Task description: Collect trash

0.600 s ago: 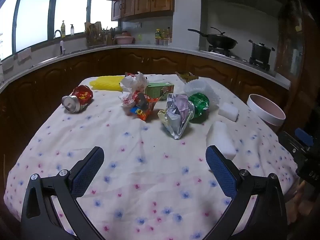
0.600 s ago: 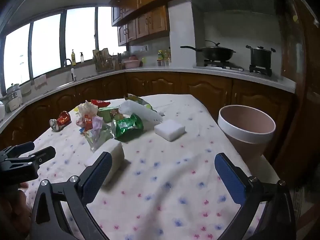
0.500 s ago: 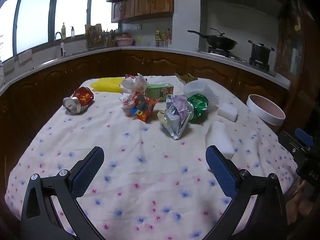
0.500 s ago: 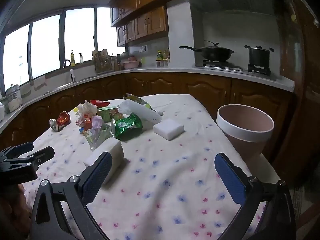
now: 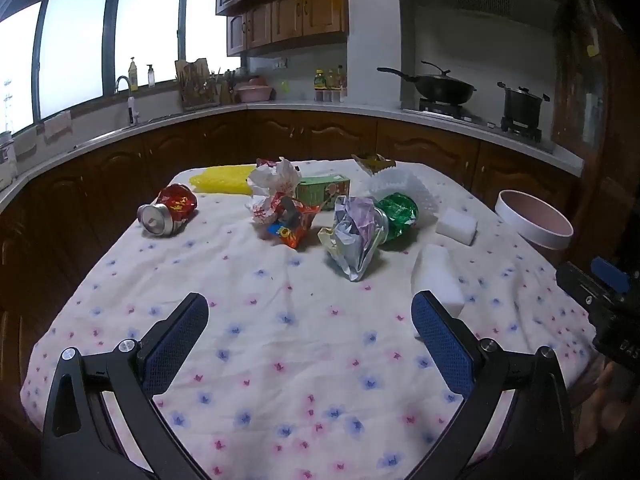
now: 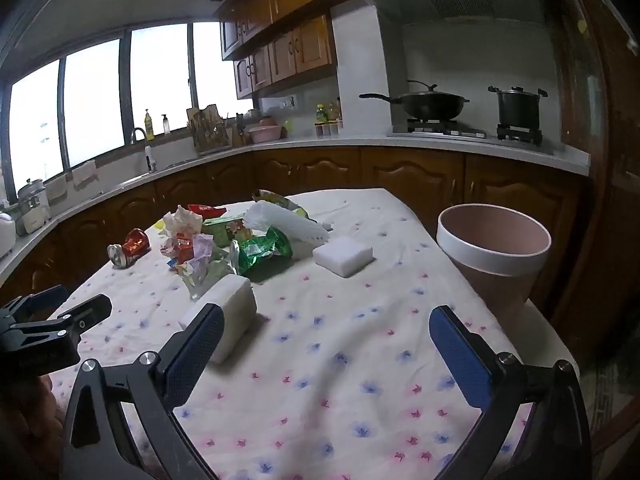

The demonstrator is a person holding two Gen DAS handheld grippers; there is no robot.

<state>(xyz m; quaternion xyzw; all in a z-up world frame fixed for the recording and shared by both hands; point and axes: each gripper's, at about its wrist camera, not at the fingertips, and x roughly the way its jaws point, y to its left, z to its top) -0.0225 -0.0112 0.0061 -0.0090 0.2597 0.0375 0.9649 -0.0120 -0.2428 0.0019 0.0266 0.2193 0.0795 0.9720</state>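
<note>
Both pairs of jaws stand spread as wide as they go with nothing between them: the left gripper (image 5: 306, 316) and the right gripper (image 6: 328, 330) hang over the near part of the table, clear of the litter.

That trash sits in a cluster toward the far side of the flower-printed white tablecloth (image 5: 280, 360): a crumpled silver foil wrapper (image 5: 354, 236), a shiny green foil bag (image 5: 396, 214) touching it on the right, an orange-red snack packet (image 5: 290, 224), a wad of white paper (image 5: 276, 176), a small green carton (image 5: 324, 190) and, apart on the left, a dented red drink can (image 5: 168, 216) lying on its side. Two white foam blocks lie nearer on the right, one (image 5: 438, 276) close to the left gripper's right finger, the other (image 5: 456, 226) farther off.

From the left wrist a yellow sheet (image 5: 222, 178) shows at the far edge. The right wrist view shows the pink round bin with a white rim (image 6: 494, 252) in full, standing off the table's right side; the left wrist catches only its rim. Each camera catches the other gripper at its frame's edge.
</note>
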